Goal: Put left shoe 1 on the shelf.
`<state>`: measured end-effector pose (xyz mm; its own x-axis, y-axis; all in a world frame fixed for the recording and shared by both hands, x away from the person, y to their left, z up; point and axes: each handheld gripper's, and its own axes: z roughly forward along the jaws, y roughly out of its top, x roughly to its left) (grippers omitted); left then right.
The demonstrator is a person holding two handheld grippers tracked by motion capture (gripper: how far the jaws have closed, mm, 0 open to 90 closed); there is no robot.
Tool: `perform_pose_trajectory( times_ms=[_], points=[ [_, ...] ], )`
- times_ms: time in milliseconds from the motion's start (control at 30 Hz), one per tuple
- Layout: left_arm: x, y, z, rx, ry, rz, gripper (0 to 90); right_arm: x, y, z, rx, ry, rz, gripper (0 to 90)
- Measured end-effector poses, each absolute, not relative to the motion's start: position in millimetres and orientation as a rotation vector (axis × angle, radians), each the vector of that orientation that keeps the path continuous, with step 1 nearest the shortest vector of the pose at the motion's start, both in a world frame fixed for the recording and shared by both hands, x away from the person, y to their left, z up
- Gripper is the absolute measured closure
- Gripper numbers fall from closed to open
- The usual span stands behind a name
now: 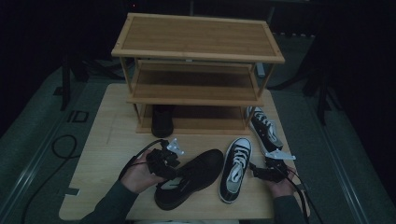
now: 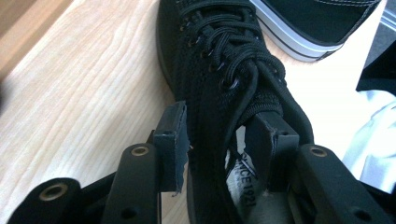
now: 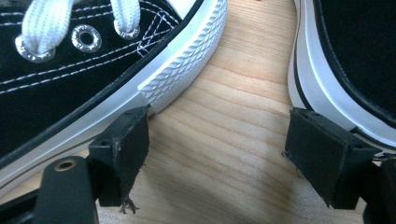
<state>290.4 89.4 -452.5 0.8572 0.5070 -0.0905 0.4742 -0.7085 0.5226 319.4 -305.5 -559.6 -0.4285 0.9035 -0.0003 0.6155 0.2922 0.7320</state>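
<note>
fingers of left gripper (image 2: 217,140) straddle the collar of the black mesh shoe (image 2: 224,74), one pad (image 2: 172,140) outside, the other (image 2: 271,149) inside the opening, not clearly pinching yet. close firmly on the collar wall before lifting toward the rack (image 1: 196,70). right gripper (image 3: 215,154) open, nothing between its fingers, canvas sneaker (image 3: 93,70) just beside.

My wooden table (image 1: 100,140) carries a shoe rack (image 1: 198,37) at twelve o'clock, a black shoe (image 1: 191,179) and two sneakers (image 1: 236,168) near six.

black shoe (image 1: 162,120) half hidden under rack (image 1: 196,95)
</note>
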Motion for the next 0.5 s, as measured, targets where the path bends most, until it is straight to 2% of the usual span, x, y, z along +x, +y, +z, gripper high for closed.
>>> perform_pose_trajectory(
  times_ms=[167, 233, 333, 500],
  points=[
    [296.0, 79.4, -468.1, 2.556, 0.726, 0.043, 63.4, 319.4, -305.5, -559.6, 1.360, 2.151, 0.936, 21.7],
    [296.8, 78.6, -467.7, 2.535, 0.747, 0.054, 67.0, 319.4, -305.5, -559.6, 1.360, 2.151, 0.936, 21.6],
    [296.0, 78.5, -464.7, 2.530, 0.758, 0.098, 77.0, 319.4, -305.5, -559.6, 1.360, 2.151, 0.936, 21.6],
    [299.5, 83.9, -464.5, 2.475, 0.830, 0.106, 82.5, 319.4, -305.5, -559.6, 1.360, 2.151, 0.936, 21.6]
  ],
)
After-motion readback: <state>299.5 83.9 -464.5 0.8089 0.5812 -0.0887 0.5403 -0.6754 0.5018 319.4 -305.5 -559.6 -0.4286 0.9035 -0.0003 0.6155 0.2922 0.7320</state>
